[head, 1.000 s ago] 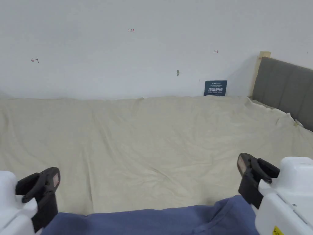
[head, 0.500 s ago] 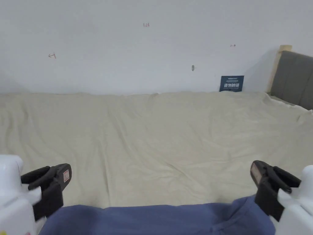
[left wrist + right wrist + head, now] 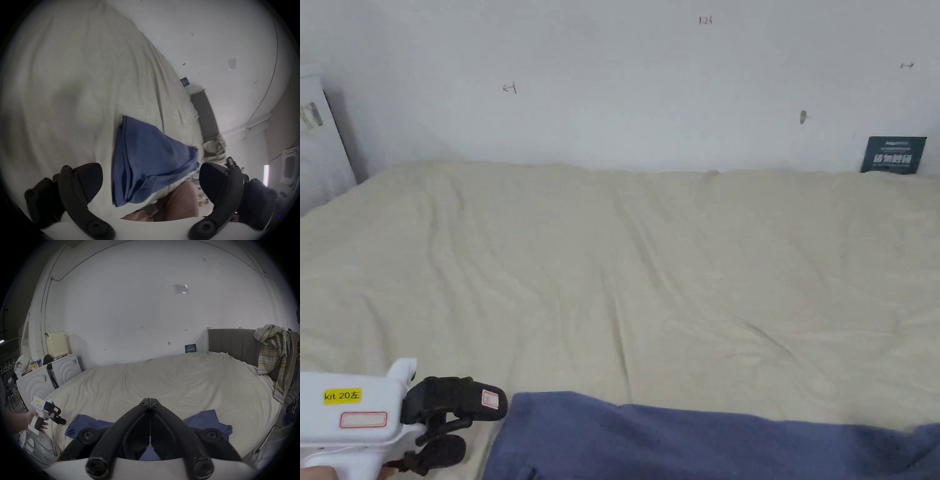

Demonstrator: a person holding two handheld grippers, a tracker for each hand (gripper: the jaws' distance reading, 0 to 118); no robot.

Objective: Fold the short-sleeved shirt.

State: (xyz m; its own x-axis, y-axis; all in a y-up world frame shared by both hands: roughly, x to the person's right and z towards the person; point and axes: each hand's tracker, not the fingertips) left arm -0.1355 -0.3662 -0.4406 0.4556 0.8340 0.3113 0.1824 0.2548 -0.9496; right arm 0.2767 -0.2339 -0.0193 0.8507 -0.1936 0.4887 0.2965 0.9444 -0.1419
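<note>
A blue short-sleeved shirt lies spread at the near edge of the bed, and its two ends stick out on both sides of my right gripper. My left gripper hovers just left of the shirt's left edge, pointing right, with its jaws apart and nothing between them. Seen from the left gripper view, the shirt lies ahead of my open left gripper. My right gripper is held above the shirt's near middle, jaws closed tip to tip and empty. A hand holds the left gripper.
The cream sheet covers the bed up to the white wall. White cabinets stand at the bed's left end. A grey headboard with a plaid shirt draped on it is at the right. A small dark sign leans on the wall.
The head camera has swung left. My left gripper has turned sideways and now sits beside the shirt's left edge; my right gripper has gone out of the head view.
</note>
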